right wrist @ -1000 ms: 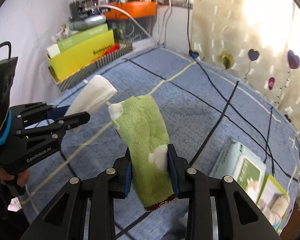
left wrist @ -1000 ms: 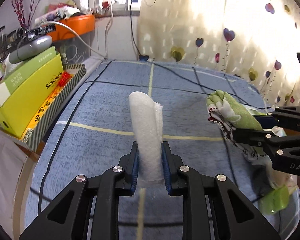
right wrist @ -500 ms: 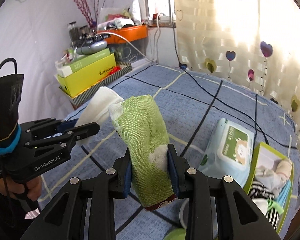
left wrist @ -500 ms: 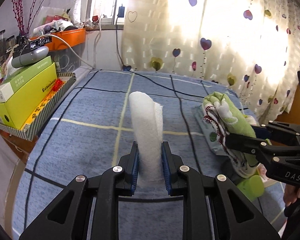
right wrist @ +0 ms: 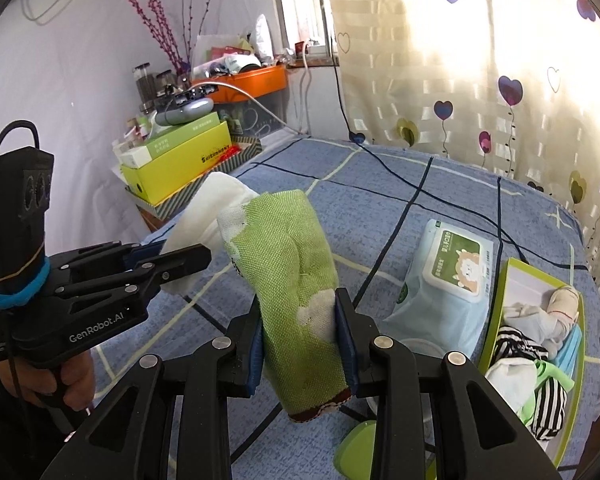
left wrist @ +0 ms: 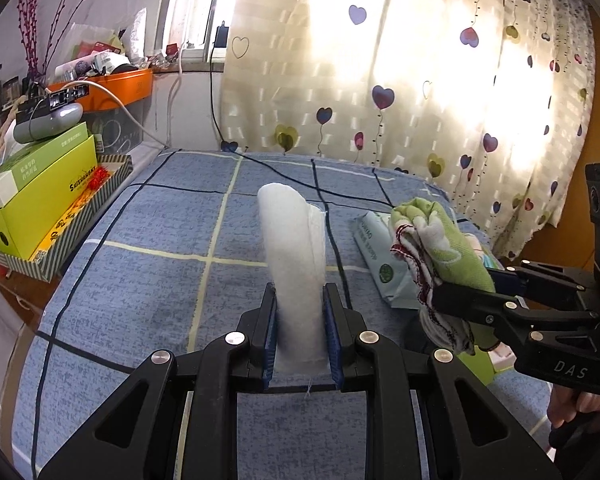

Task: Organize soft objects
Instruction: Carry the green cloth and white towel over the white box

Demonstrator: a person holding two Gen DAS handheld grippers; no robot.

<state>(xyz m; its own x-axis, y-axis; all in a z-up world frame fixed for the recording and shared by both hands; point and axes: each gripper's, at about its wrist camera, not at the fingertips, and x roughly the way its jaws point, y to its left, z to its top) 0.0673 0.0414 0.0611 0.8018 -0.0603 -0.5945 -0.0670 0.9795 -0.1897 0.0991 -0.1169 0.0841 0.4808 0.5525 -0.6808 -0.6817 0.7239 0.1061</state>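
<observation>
Your right tongs [right wrist: 300,340], squeezing the rolled green woven cloth [right wrist: 288,264], are nearer the long green box [right wrist: 496,312] lying to their right; your left tongs [left wrist: 299,334] squeeze the rolled white cloth [left wrist: 292,248].

White cloth [left wrist: 294,256], green cloth [right wrist: 292,280] with dark red edging, blue bed [left wrist: 160,280] with dark and pale lines, heart-patterned curtain [left wrist: 420,80].

The left gripper [right wrist: 172,256] bore "GenRobot.AI"; the right gripper [left wrist: 452,304] bore "DAS"; other print stayed illegible.
</observation>
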